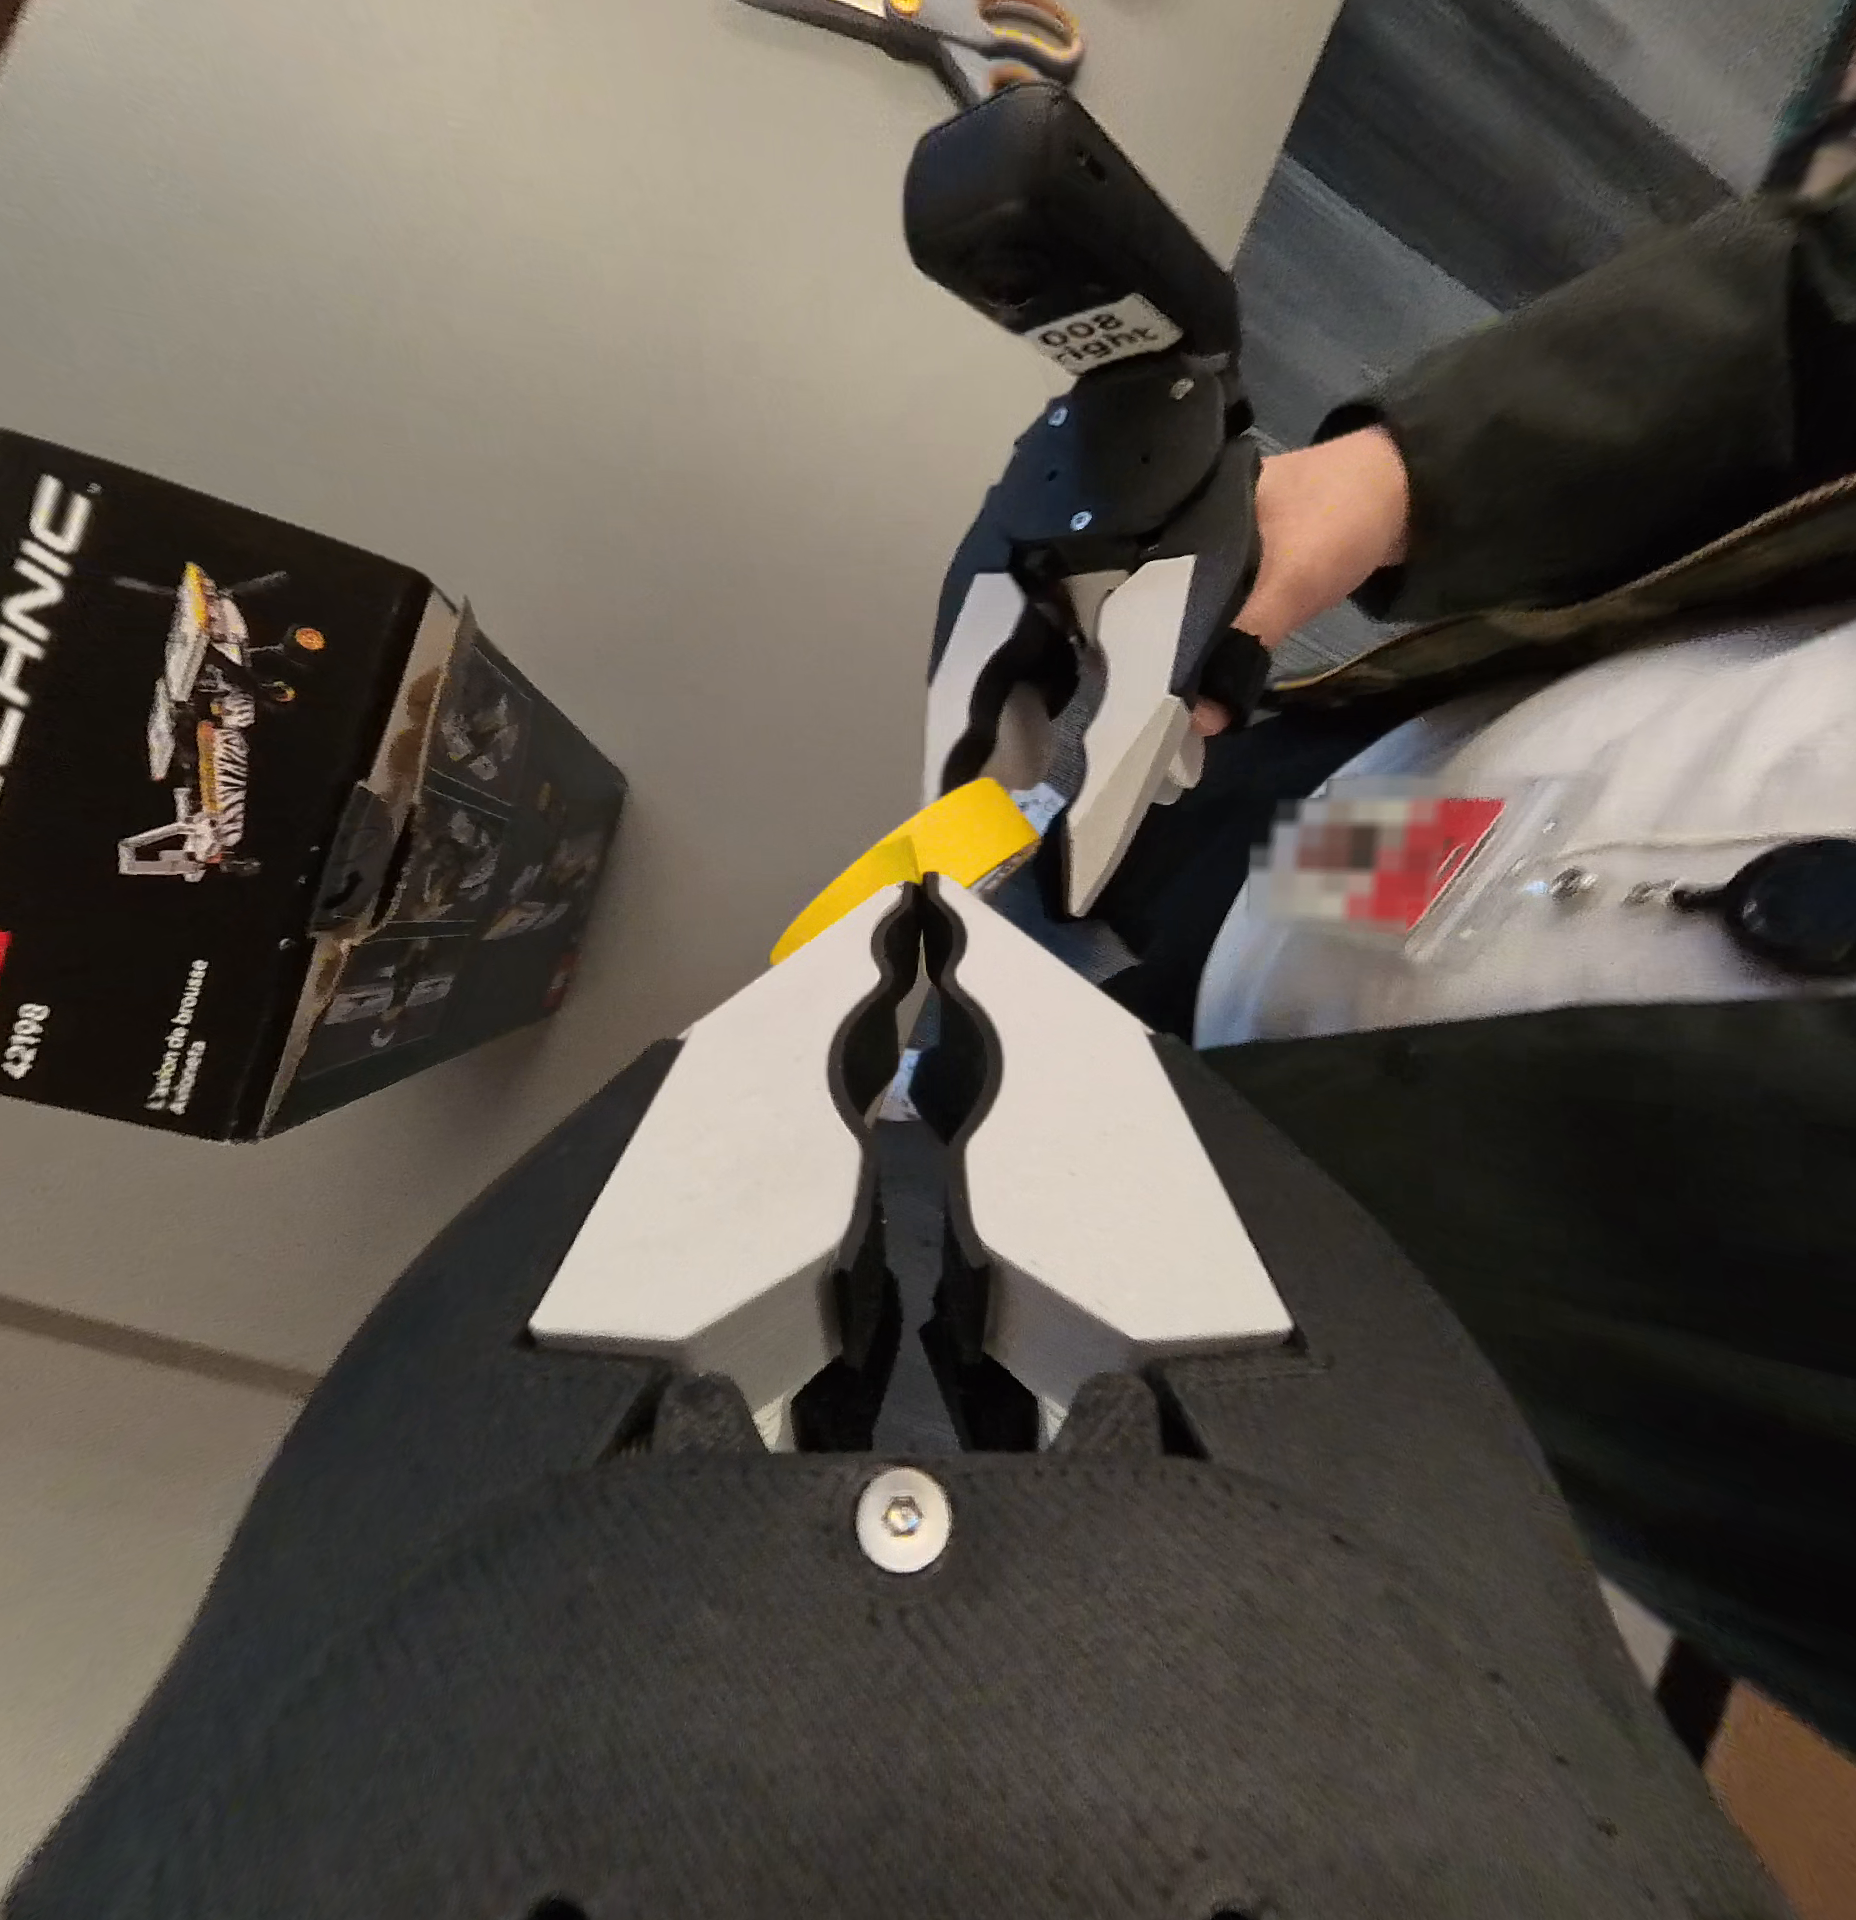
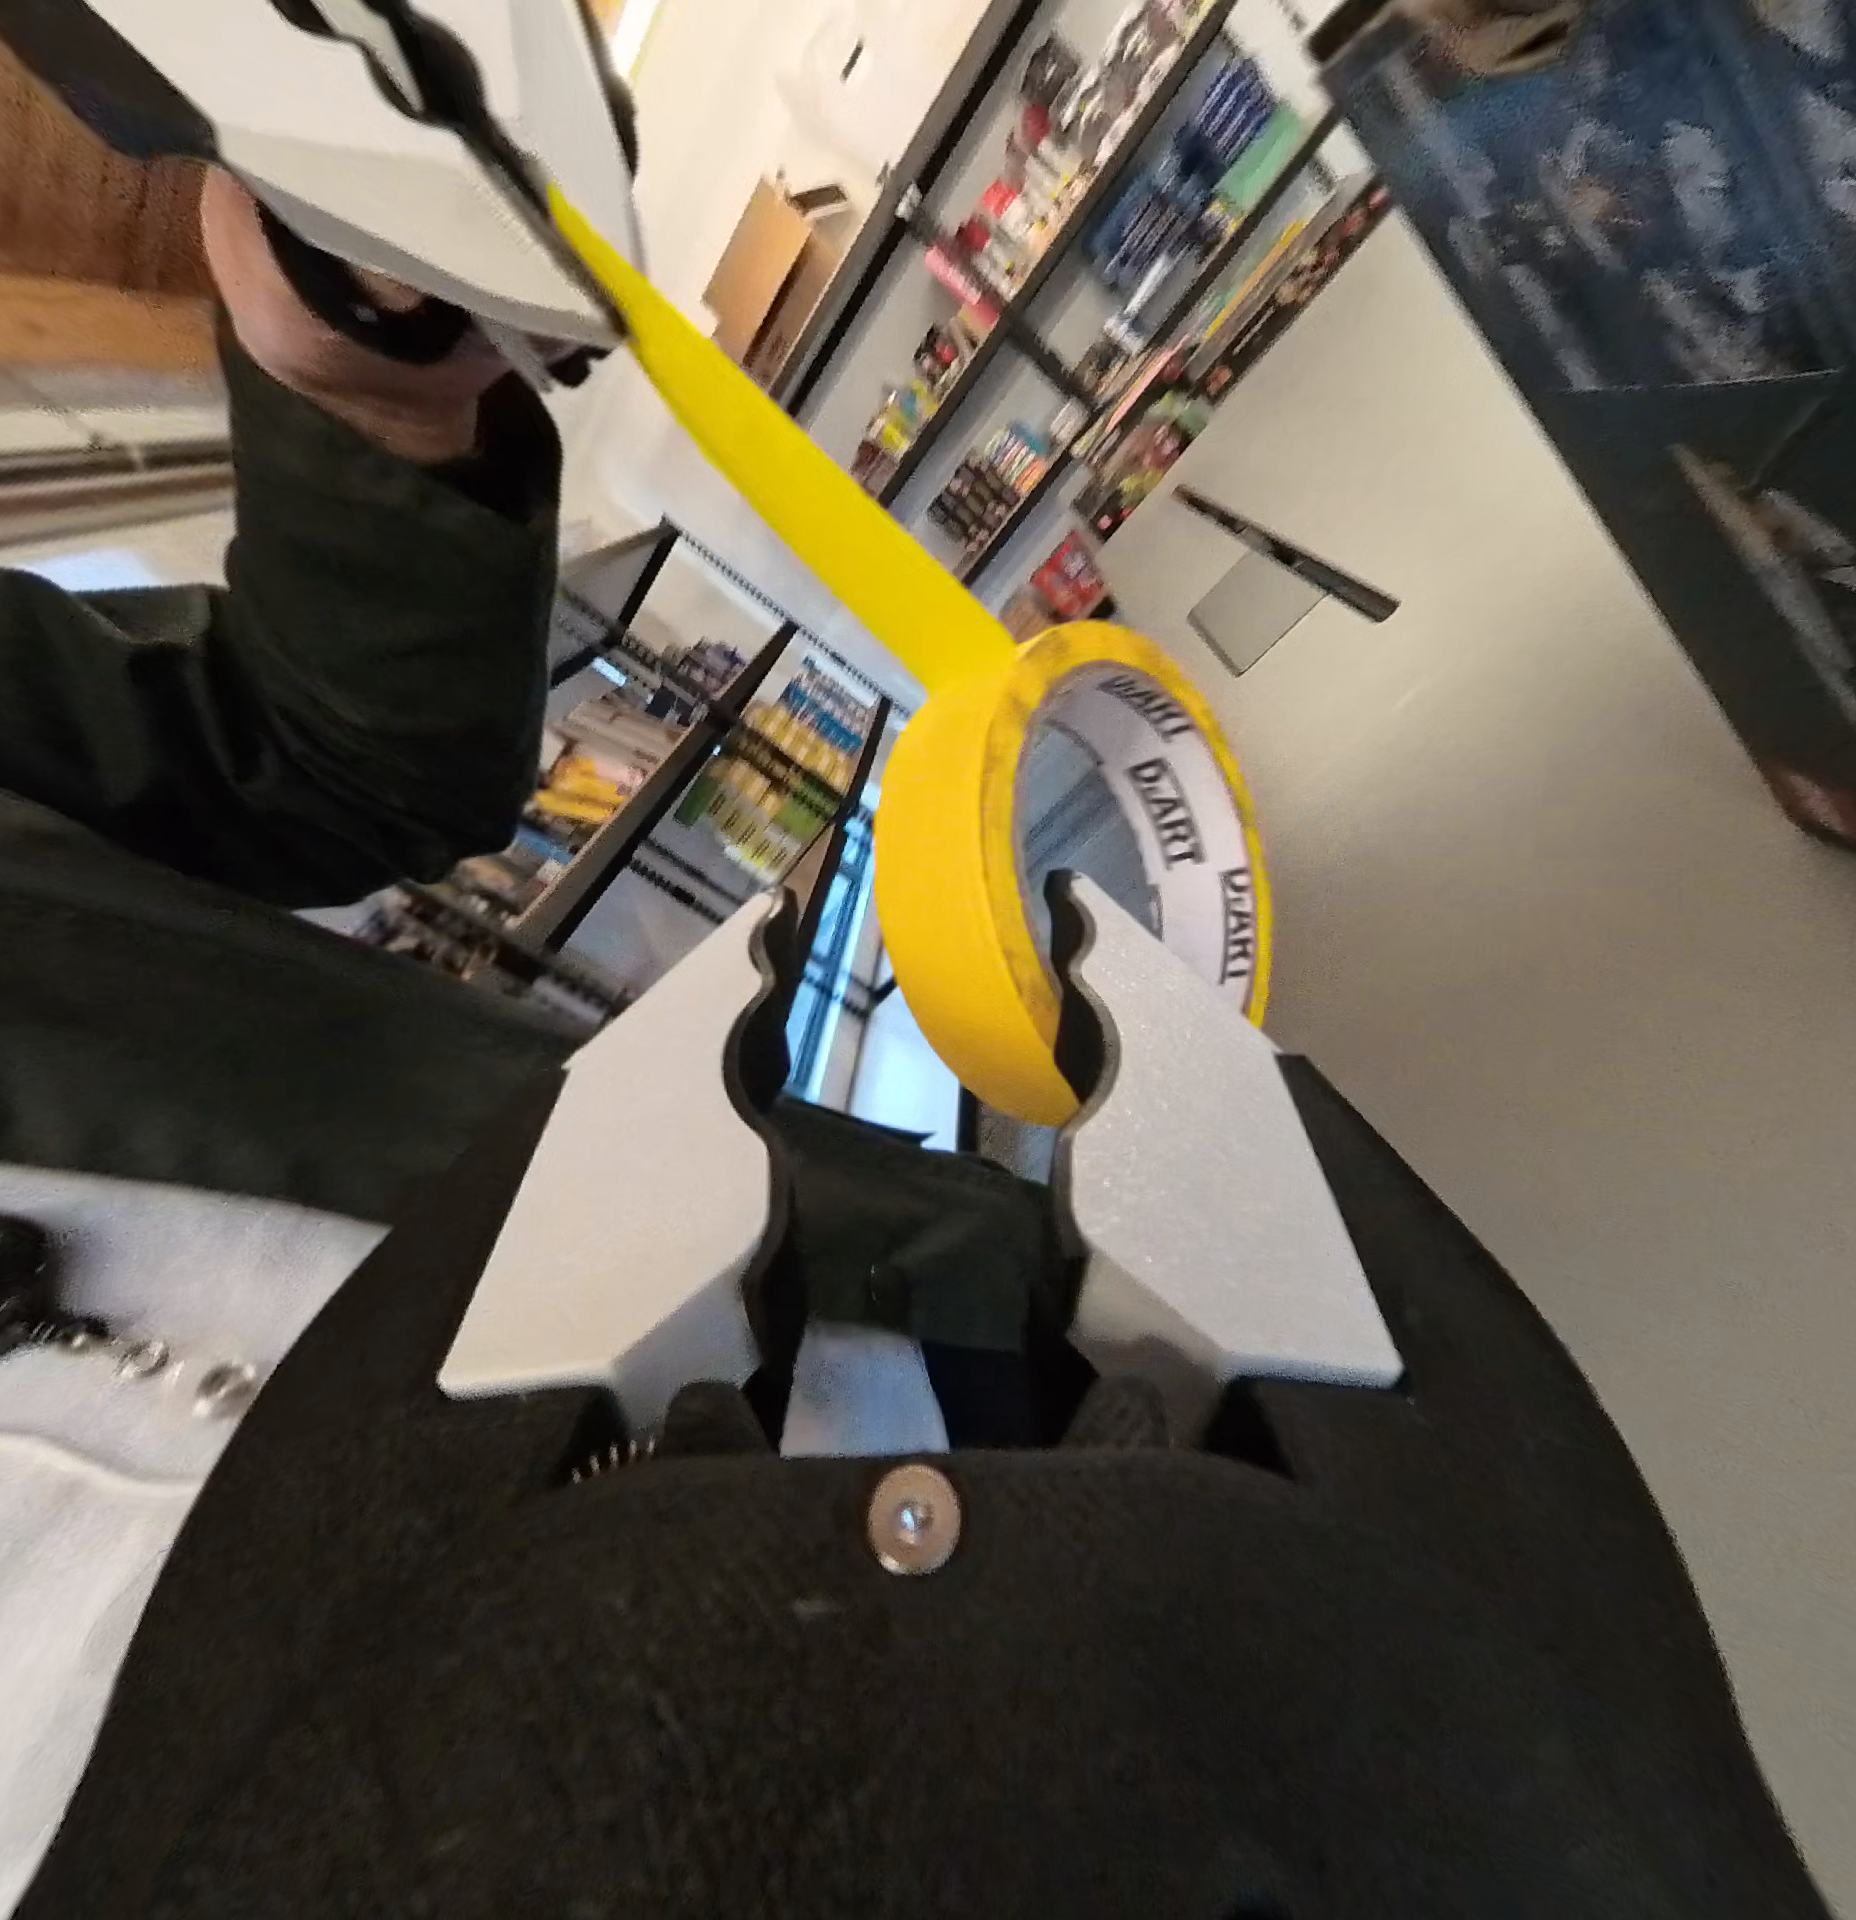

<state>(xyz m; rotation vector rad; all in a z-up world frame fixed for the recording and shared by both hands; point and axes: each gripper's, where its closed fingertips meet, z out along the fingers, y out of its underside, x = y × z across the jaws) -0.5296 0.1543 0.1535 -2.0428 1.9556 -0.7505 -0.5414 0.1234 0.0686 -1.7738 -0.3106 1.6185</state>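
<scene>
Two grippers: both held up off a pale table [image 1: 591,312], one yellow strip stretched between them.
Left gripper [image 1: 922,894]: fingers pressed together, pinching the free end of the tape strip [image 2: 789,457] at the tips.
Right gripper [image 2: 919,909]: jaws spread wide — the roll of yellow tape [image 2: 965,894] hangs on its right finger [image 2: 1194,1122], which passes through the roll's white core.
Tape: strip runs taut from the roll up to the left gripper's closed tips, roll in mid-air between the two tools.
Table: a dark printed box [image 1: 228,790] stands left of the grippers; scissors [image 1: 965,42] lie at the far edge.
Background: stocked shelves [image 2: 1059,312] — blurred.
</scene>
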